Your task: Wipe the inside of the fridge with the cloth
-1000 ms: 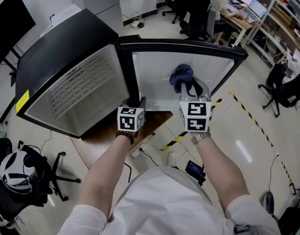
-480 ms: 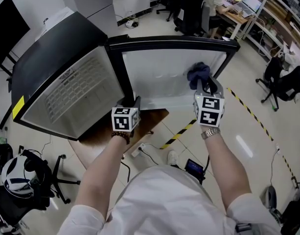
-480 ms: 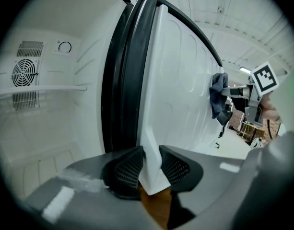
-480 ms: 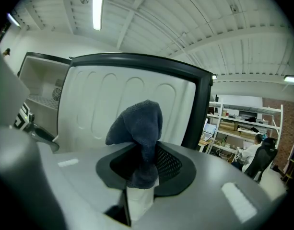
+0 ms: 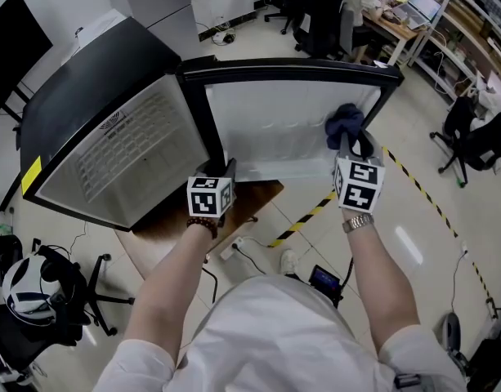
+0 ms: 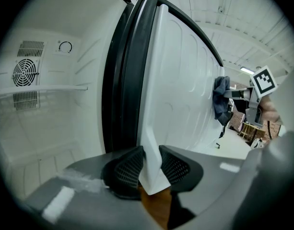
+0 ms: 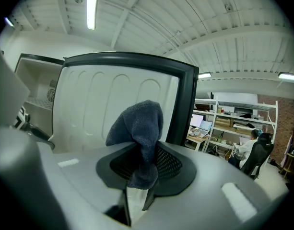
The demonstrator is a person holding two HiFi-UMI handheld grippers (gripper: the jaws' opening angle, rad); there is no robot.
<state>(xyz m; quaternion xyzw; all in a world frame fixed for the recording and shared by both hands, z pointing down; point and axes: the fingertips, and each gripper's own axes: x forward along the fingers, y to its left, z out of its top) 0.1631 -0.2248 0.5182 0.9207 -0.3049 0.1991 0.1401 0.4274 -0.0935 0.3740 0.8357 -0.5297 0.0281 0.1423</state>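
The fridge (image 5: 111, 113) stands with its door (image 5: 275, 129) swung wide, white inner liner facing me. My left gripper (image 5: 226, 168) holds the door's lower corner: in the left gripper view its pads (image 6: 130, 166) press both sides of the white door edge (image 6: 149, 162). A dark blue cloth (image 5: 345, 121) is bunched in my right gripper (image 5: 353, 142), which is shut on it and presses it to the liner near the door's right frame. The right gripper view shows the cloth (image 7: 139, 128) rising out of the jaws in front of the liner (image 7: 89, 109).
Inside the fridge are a fan grille (image 6: 24, 73) and a wire shelf (image 6: 41, 91). A wooden board (image 5: 193, 219) lies under the fridge. Yellow-black tape (image 5: 303, 219) and a cable cross the floor. Office chairs (image 5: 471, 141) and desks stand at the back right, a helmet (image 5: 29, 288) at the left.
My right gripper has carried the cloth to the right across the door liner, up to its right edge. The left gripper has stayed on the door's corner.
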